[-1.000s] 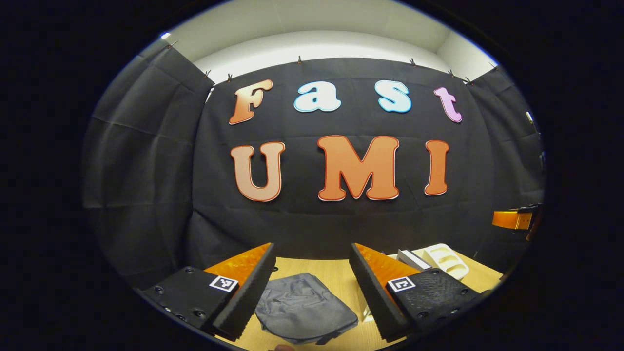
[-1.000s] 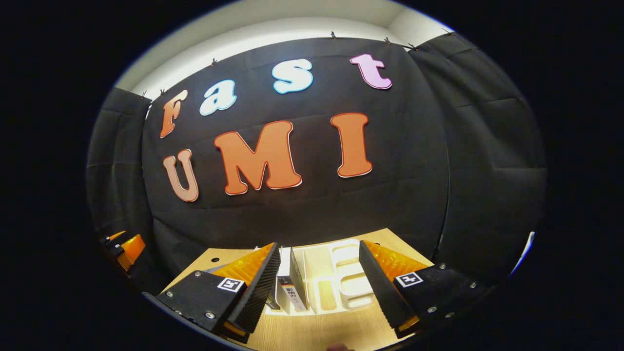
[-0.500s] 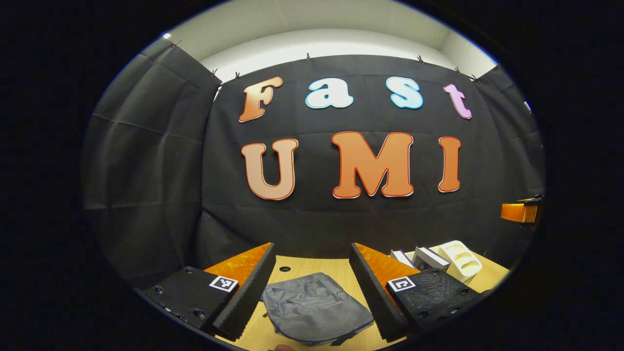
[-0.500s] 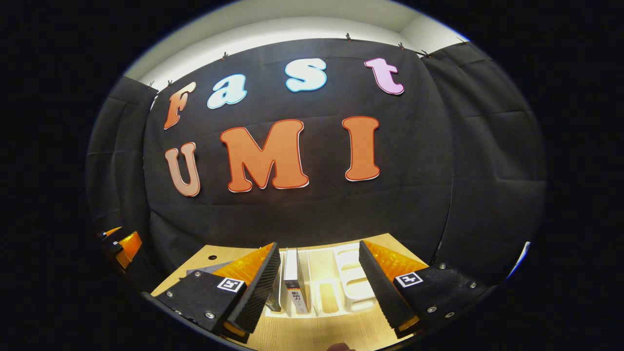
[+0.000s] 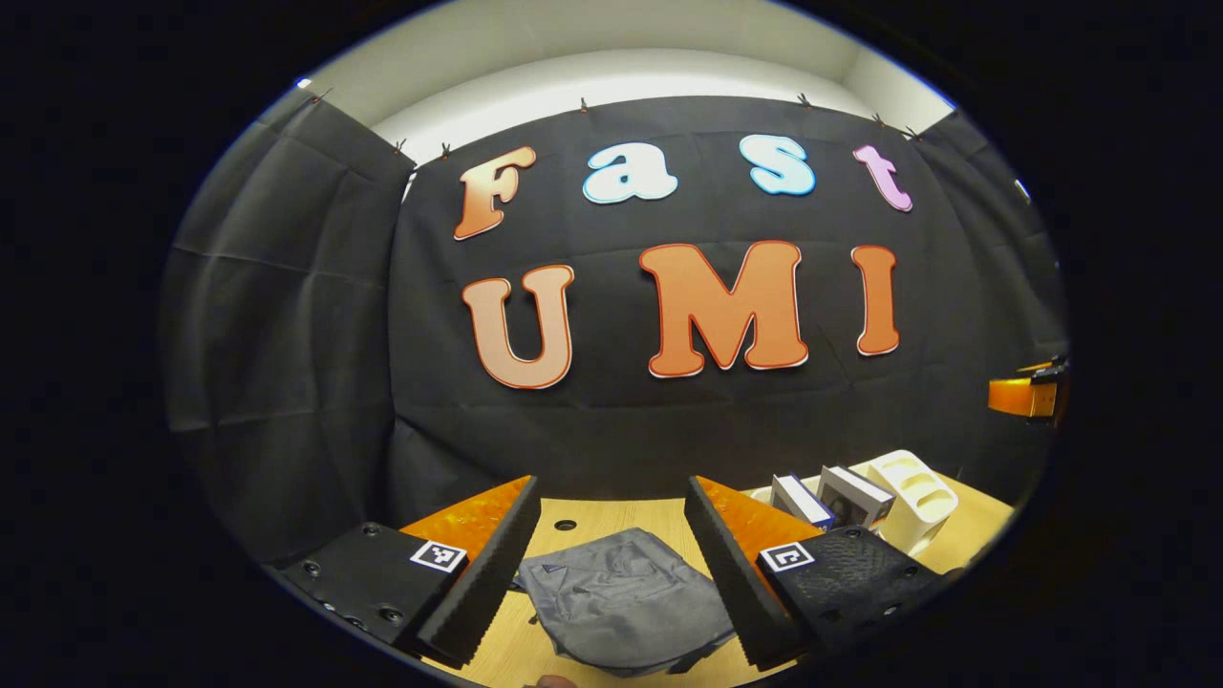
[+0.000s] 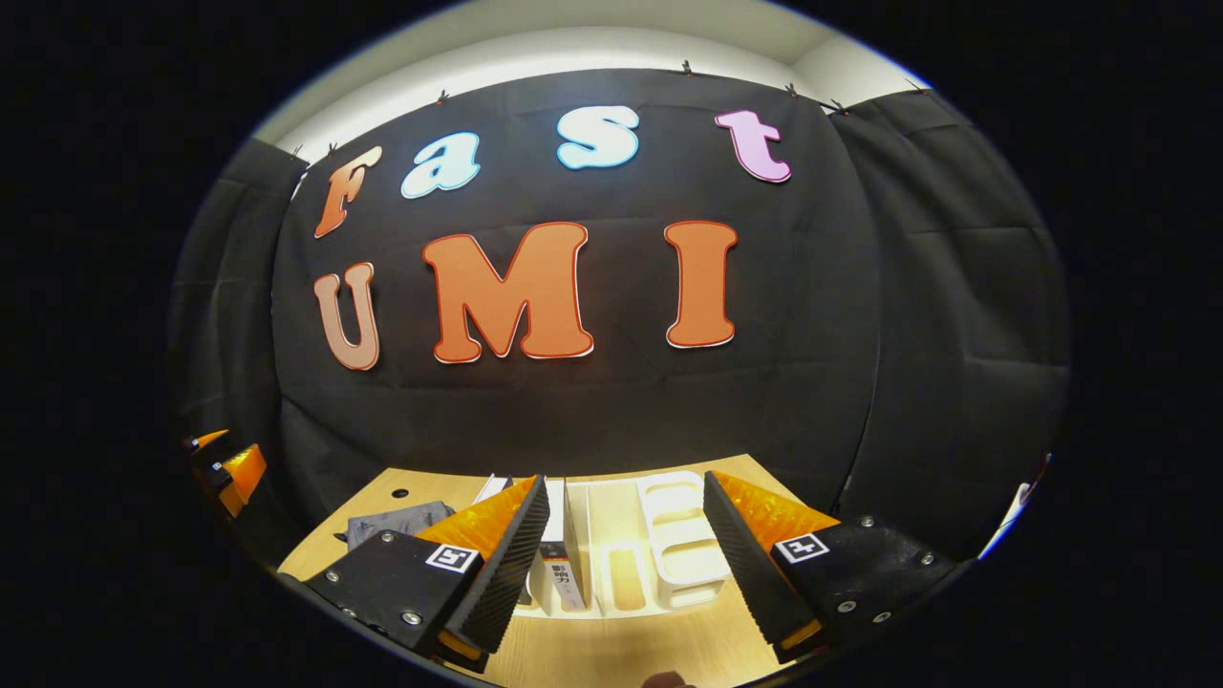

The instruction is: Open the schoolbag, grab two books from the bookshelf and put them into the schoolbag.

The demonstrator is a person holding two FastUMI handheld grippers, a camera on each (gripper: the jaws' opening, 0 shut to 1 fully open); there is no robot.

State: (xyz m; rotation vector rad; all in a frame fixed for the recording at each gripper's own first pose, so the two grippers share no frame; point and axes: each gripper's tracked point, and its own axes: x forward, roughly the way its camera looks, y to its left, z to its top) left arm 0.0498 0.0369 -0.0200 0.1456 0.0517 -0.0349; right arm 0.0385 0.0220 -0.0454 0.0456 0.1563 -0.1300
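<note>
- On the wooden surface [image 5: 659, 540], the grey schoolbag [image 5: 626, 602] lies flat and slack between and just beyond the fingers of the left claw [image 5: 611, 573], which is spread wide and holds nothing.
- Over to the right of the bag stands the white bookshelf [image 6: 683, 549], with the right claw [image 6: 626, 564] poised before it, also wide and empty; an upright book [image 6: 564, 573] sits in a slot near that claw's left finger.
- From the left gripper view, two books [image 5: 826, 497] show standing in the rack, well apart from the bag.
- Judged from how things lie, the bag is not yet opened, so that is the step in hand.
- To do it well, I would first find the zipper pull or the flap edge; neither can be made out on the creased cloth from here.
- Soft fabric bunches, so one claw should pin the bag's body to the surface while the other draws the opening apart.
- Grip only the top layer; pinching both layers would keep the mouth closed.
- Leave the mouth gaping wide and facing the rack, so that a rigid book can slide in without snagging.
</note>
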